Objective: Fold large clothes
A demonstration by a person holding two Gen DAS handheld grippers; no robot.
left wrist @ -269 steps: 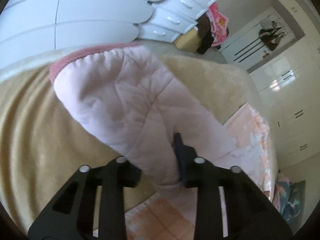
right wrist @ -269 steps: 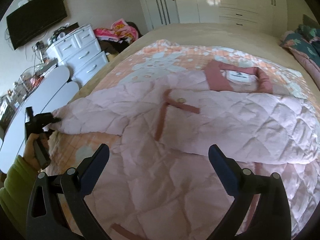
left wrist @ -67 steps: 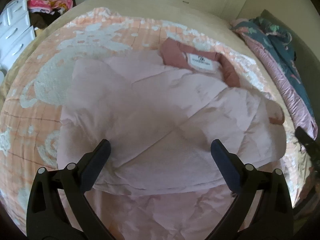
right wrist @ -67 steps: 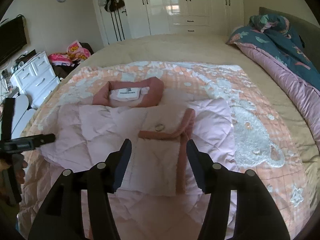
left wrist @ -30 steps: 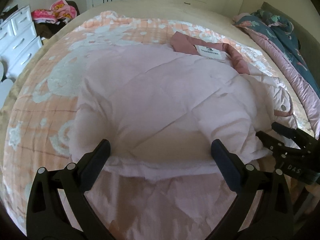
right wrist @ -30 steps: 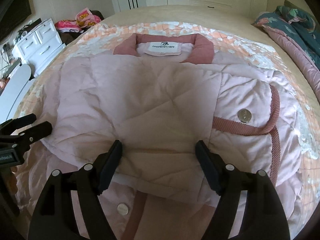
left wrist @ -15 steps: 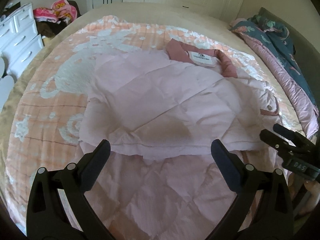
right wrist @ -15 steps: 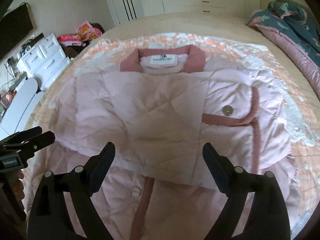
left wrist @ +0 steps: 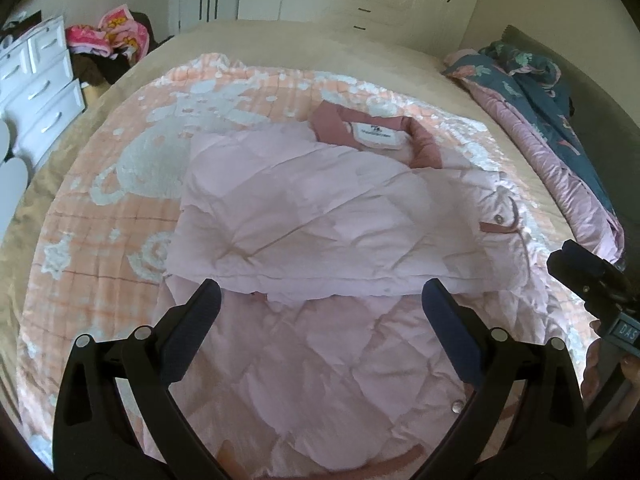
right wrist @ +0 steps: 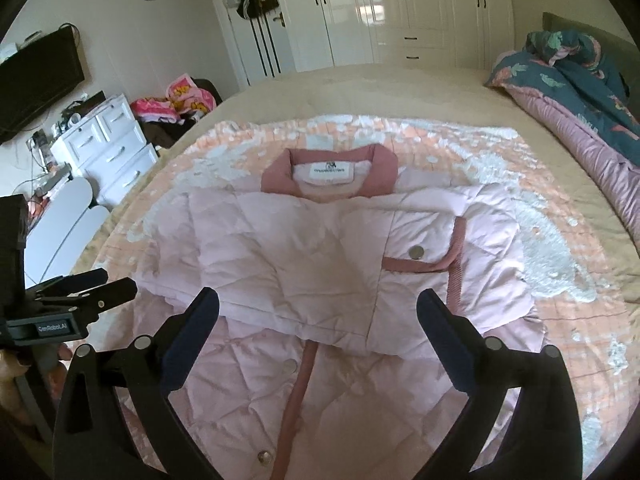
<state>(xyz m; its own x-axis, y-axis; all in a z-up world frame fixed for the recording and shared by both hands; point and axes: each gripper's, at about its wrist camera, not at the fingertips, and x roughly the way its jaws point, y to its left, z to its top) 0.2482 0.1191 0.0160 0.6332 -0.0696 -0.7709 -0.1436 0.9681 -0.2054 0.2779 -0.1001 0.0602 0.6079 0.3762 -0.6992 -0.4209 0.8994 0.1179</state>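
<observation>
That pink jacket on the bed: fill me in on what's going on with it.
A person with a handheld gripper in each hand is folding a quilted pink jacket spread on a peach blanket on the bed. Both sleeves lie folded across the chest; the lower half is not yet folded up. The left gripper is open and empty above the jacket. The right gripper holds nothing, its jaws opening wide.

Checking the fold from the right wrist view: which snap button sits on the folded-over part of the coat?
The upper snap button, beside the dark pink trim. The other two sit lower, on the unfolded front along the placket.
</observation>
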